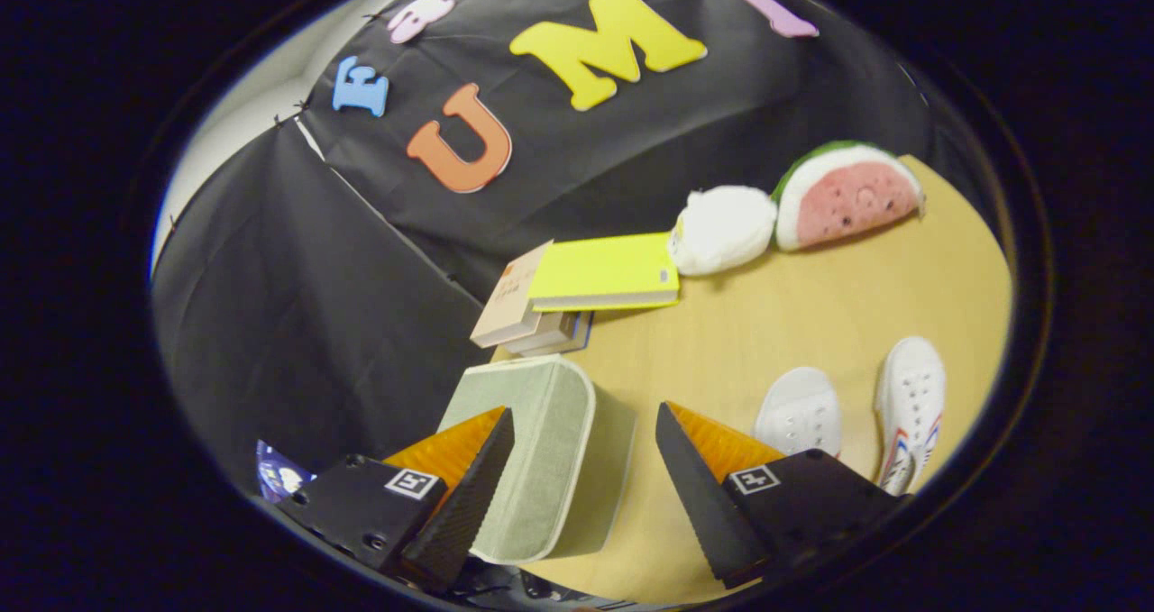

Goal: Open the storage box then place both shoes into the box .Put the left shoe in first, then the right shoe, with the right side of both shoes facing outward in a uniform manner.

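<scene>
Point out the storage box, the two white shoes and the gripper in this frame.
storage box point(541, 454): gripper view, closed lid, between the open fingers.
white shoes point(801, 411): gripper view, toe of the nearer shoe, beyond the fingers.
gripper point(584, 418): gripper view, midway between fingertips.

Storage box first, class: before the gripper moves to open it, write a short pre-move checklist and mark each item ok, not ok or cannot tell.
1. Gripper open and holding nothing: ok, fingers spread apart.
2. Storage box within approach: ok, it lies between the fingers, nearer one of them.
3. Box lid already open: not ok, it looks closed.
4. Both white shoes free on the table: ok, side by side beyond the other finger.
5. Which shoe is the left one: cannot tell.
6. Books and plush toys out of the way: ok, farther back.
</scene>
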`<state>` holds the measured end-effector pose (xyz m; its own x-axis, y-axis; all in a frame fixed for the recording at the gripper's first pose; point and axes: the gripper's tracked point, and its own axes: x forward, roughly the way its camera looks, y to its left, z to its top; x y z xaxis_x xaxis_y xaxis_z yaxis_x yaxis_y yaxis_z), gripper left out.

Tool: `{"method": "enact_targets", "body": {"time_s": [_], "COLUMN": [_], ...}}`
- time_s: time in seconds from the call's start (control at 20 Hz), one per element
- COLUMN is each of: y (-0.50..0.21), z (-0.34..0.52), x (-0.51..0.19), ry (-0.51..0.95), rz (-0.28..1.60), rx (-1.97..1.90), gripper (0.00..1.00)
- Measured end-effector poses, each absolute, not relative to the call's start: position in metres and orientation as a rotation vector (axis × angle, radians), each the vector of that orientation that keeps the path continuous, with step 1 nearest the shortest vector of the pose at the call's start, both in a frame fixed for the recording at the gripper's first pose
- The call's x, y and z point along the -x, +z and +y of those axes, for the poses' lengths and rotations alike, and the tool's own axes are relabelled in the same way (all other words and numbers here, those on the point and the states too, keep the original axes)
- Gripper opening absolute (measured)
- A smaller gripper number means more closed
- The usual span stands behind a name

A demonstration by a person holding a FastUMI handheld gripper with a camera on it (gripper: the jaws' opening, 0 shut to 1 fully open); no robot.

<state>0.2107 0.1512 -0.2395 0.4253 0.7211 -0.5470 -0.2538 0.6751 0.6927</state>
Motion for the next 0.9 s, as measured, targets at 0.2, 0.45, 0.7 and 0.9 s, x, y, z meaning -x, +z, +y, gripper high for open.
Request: {"method": "enact_targets", "body": {"time_s": [0.2,0.45,0.7,0.9], "y": [-0.277,-0.283,-0.284,-0.281], "z": [0.177,0.203,0.222,0.217], "x": [-0.212,-0.212,-0.199,-0.199], "ry": [0.838,1.079,1.184,1.192], "rz": [1.126,1.262,1.344,1.365], "rx": [-0.715,-0.873,-0.885,-0.903], "gripper": [1.00,1.00,0.99,0.69]}}
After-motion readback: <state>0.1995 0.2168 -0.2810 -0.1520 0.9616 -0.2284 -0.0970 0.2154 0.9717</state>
